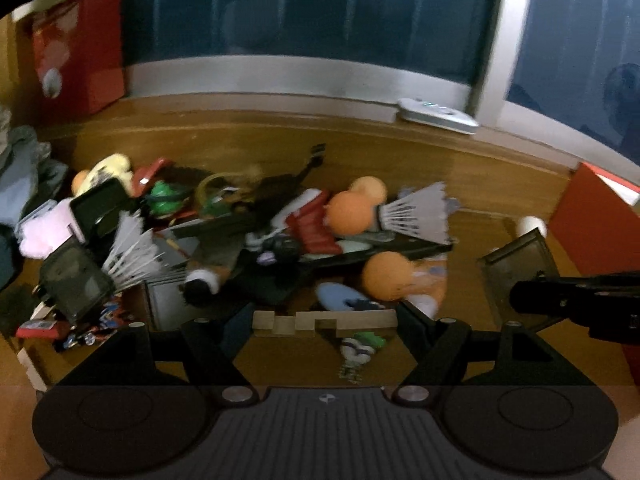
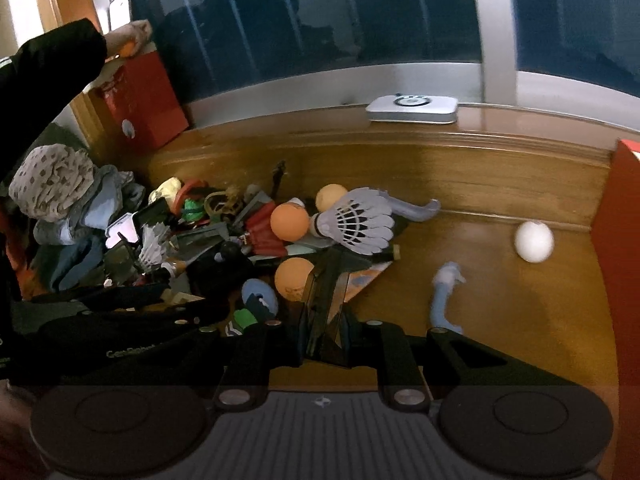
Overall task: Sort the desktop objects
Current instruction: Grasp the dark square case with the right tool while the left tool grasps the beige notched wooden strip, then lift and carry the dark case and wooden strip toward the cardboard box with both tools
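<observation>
Two grippers, two loads, going by what shows. The left gripper (image 1: pixel 325 322) is clamped across a notched wooden puzzle piece (image 1: pixel 324 321), long axis lying crosswise between the fingers, low over the near edge of the pile. The right gripper (image 2: pixel 323 330) pinches a dark transparent plastic case (image 2: pixel 325 312), its long axis pointing forward, away from the tool. Right is nearer the open side, where a red box (image 2: pixel 622 248) stands at the far right, a white ball (image 2: pixel 534 241) just beside it. Dead ahead: orange balls (image 2: pixel 290 222) and a white shuttlecock (image 2: pixel 360 222) on the heap, touching. My read: the case goes rightward to that box. Underneath is the wooden desk (image 2: pixel 480 280), a dark window (image 2: pixel 320 20) behind, a white device (image 2: pixel 412 109) on the sill.
</observation>
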`<state>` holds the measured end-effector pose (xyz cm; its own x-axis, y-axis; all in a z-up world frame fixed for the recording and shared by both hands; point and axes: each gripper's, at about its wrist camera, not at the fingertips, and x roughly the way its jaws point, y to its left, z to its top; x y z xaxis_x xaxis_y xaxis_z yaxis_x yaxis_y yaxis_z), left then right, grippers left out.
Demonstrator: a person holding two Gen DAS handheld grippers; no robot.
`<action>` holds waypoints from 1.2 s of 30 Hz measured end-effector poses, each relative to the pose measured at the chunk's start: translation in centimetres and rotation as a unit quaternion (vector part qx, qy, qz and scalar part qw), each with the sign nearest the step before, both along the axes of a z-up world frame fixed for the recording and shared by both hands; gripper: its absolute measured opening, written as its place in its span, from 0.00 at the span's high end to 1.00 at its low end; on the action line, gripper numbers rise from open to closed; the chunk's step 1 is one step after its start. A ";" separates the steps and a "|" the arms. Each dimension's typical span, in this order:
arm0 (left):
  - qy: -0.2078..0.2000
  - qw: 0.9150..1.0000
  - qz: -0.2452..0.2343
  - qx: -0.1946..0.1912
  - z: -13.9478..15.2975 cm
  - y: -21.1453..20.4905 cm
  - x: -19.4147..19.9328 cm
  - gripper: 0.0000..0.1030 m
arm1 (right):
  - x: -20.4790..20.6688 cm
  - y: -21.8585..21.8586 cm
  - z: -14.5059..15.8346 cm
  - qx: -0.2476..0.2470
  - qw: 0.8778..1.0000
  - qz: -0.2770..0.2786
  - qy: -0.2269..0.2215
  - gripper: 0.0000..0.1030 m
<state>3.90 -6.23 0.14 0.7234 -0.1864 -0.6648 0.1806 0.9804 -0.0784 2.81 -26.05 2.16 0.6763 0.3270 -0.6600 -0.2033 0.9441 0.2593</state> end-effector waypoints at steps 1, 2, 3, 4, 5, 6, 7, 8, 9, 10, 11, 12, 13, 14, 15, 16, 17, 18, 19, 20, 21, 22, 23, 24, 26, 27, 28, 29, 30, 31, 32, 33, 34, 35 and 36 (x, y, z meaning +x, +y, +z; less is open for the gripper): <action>-0.001 1.000 -0.009 0.000 0.1 -0.2 -0.2 0.27 | -0.4 -0.1 0.1 0.000 1.000 -0.006 -0.001 0.83; -0.003 1.000 -0.017 0.000 0.2 -0.4 -0.3 0.27 | -0.8 -0.3 0.1 -0.001 1.000 -0.013 -0.003 0.83; -0.004 1.000 -0.025 0.001 0.2 -0.6 -0.5 0.27 | -1.2 -0.4 0.2 -0.001 1.000 -0.019 -0.004 0.83; -0.004 0.999 -0.034 0.001 0.3 -0.8 -0.7 0.27 | -1.6 -0.5 0.3 -0.001 1.000 -0.025 -0.005 0.83; -0.005 0.999 -0.042 0.002 0.3 -1.0 -0.9 0.27 | -2.0 -0.6 0.3 -0.002 0.999 -0.032 -0.006 0.83; -0.005 0.999 -0.050 0.003 0.3 -1.1 -1.0 0.27 | -2.4 -0.7 0.3 -0.003 0.999 -0.039 -0.007 0.83; -0.006 0.998 -0.059 0.004 0.3 -1.3 -1.2 0.27 | -2.8 -0.8 0.3 -0.004 0.999 -0.046 -0.008 0.83; -0.009 0.998 -0.068 0.007 0.4 -1.5 -1.3 0.27 | -3.2 -0.9 0.3 -0.004 0.999 -0.053 -0.009 0.83; -0.012 0.997 -0.076 0.009 0.5 -1.7 -1.5 0.27 | -3.5 -1.1 0.4 -0.005 0.998 -0.058 -0.011 0.83; -0.016 0.996 -0.083 0.011 0.7 -2.0 -1.6 0.27 | -3.9 -1.2 0.5 -0.005 0.998 -0.062 -0.014 0.83; -0.021 0.996 -0.089 0.013 0.9 -2.2 -1.8 0.27 | -4.2 -1.4 0.6 -0.006 0.998 -0.067 -0.016 0.83; -0.024 0.995 -0.094 0.014 1.1 -2.5 -1.9 0.27 | -4.5 -1.6 0.6 -0.006 0.997 -0.071 -0.019 0.83; -0.027 0.994 -0.100 0.016 1.4 -2.8 -2.0 0.27 | -4.8 -1.7 0.7 -0.007 0.997 -0.076 -0.021 0.83; -0.031 0.994 -0.107 0.017 1.6 -3.1 -2.2 0.27 | -5.1 -1.9 0.8 -0.007 0.996 -0.080 -0.024 0.83; -0.036 0.993 -0.112 0.020 1.8 -3.4 -2.3 0.27 | -5.3 -2.1 0.9 -0.008 0.996 -0.084 -0.026 0.83; -0.040 0.992 -0.115 0.023 1.9 -3.8 -2.4 0.27 | -5.5 -2.2 1.1 -0.008 0.996 -0.085 -0.030 0.83; -0.043 0.992 -0.117 0.023 2.1 -4.2 -2.5 0.27 | -5.7 -2.5 1.3 -0.009 0.996 -0.086 -0.035 0.83; -0.044 0.992 -0.118 0.023 2.2 -4.5 -2.5 0.27 | -5.9 -2.7 1.5 -0.010 0.995 -0.086 -0.039 0.83; -0.045 0.992 -0.119 0.021 2.3 -4.9 -2.6 0.27 | -6.0 -3.0 1.7 -0.011 0.995 -0.086 -0.042 0.83; -0.044 0.992 -0.120 0.018 2.4 -5.4 -2.6 0.27 | -6.1 -3.2 1.9 -0.013 0.995 -0.086 -0.043 0.83; -0.046 0.991 -0.123 0.018 2.5 -5.9 -2.8 0.27 | -6.3 -3.5 2.0 -0.015 0.995 -0.086 -0.043 0.83; -0.048 0.991 -0.126 0.019 2.6 -6.4 -2.9 0.27 | -6.5 -3.9 2.2 -0.016 0.995 -0.086 -0.044 0.83; -0.049 0.990 -0.128 0.019 2.6 -6.9 -3.0 0.27 | -6.7 -4.2 2.3 -0.017 0.995 -0.086 -0.045 0.83; -0.050 0.990 -0.130 0.020 2.7 -7.5 -3.1 0.27 | -6.9 -4.6 2.4 -0.018 0.995 -0.086 -0.046 0.83; -0.051 0.989 -0.134 0.019 2.9 -8.5 -3.2 0.27 | -7.3 -5.5 2.7 -0.019 0.995 -0.089 -0.049 0.83; -0.052 0.989 -0.136 0.019 3.0 -9.1 -3.2 0.27 | -7.5 -6.0 2.9 -0.019 0.994 -0.090 -0.050 0.83; -0.054 0.989 -0.138 0.019 3.1 -9.7 -3.3 0.27 | -7.6 -6.4 3.0 -0.019 0.994 -0.091 -0.052 0.83; -0.056 0.988 -0.139 0.019 3.2 -10.2 -3.3 0.27 | -7.7 -6.9 3.2 -0.020 0.994 -0.092 -0.054 0.83; -0.058 0.988 -0.141 0.019 3.3 -10.8 -3.4 0.27 | -7.8 -7.4 3.4 -0.020 0.994 -0.092 -0.057 0.83; -0.060 0.988 -0.143 0.020 3.5 -11.3 -3.4 0.27 | -7.9 -7.9 3.6 -0.021 0.994 -0.093 -0.059 0.83; -0.062 0.987 -0.144 0.020 3.6 -11.9 -3.4 0.27 | -8.0 -8.4 3.8 -0.021 0.993 -0.094 -0.062 0.83; -0.065 0.987 -0.145 0.020 3.7 -12.4 -3.4 0.27 | -8.1 -8.9 4.0 -0.021 0.993 -0.094 -0.065 0.83; -0.067 0.987 -0.146 0.019 3.9 -12.9 -3.4 0.27 | -8.2 -9.4 4.2 -0.020 0.993 -0.094 -0.069 0.83; -0.069 0.987 -0.146 0.018 4.1 -13.4 -3.4 0.27 | -8.3 -9.9 4.4 -0.020 0.993 -0.095 -0.072 0.83; -0.071 0.986 -0.147 0.017 4.2 -13.9 -3.3 0.27 | -8.4 -10.4 4.6 -0.020 0.992 -0.095 -0.076 0.83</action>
<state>0.57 -20.09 4.37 0.7275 -0.3812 -0.5704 0.4645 0.8856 0.0008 -5.57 -36.42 6.74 0.8159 0.1597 -0.5556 -0.0544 0.9780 0.2012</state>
